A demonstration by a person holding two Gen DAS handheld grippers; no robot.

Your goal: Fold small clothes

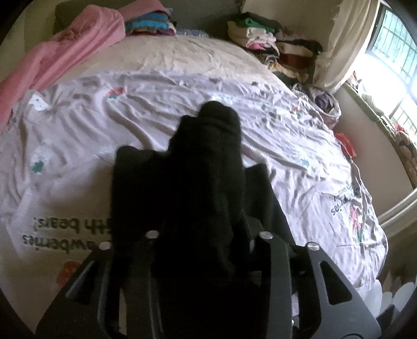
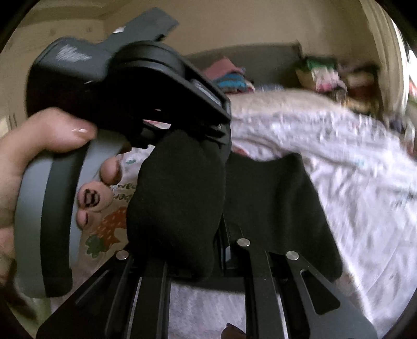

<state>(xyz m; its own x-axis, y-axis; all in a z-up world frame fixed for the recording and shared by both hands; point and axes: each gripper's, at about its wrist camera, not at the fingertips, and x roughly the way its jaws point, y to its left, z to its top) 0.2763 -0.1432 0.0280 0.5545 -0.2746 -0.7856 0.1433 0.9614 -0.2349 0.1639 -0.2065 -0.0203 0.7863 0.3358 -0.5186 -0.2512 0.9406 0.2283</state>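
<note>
A small black garment (image 1: 208,167) hangs bunched over my left gripper (image 1: 200,187) above the bed; the cloth covers the fingers, which close on it. In the right wrist view the same black garment (image 2: 179,193) hangs between both grippers. The left gripper body (image 2: 125,86), held by a hand (image 2: 39,146), grips its top edge. My right gripper (image 2: 208,234) is shut on the garment's lower part, with another flap (image 2: 276,208) draped to the right.
The bed has a white printed sheet (image 1: 78,146). A pink cloth (image 1: 65,54) lies at the far left. Folded clothes stacks (image 1: 151,23) (image 1: 255,34) sit at the head. A window (image 1: 391,57) is at the right.
</note>
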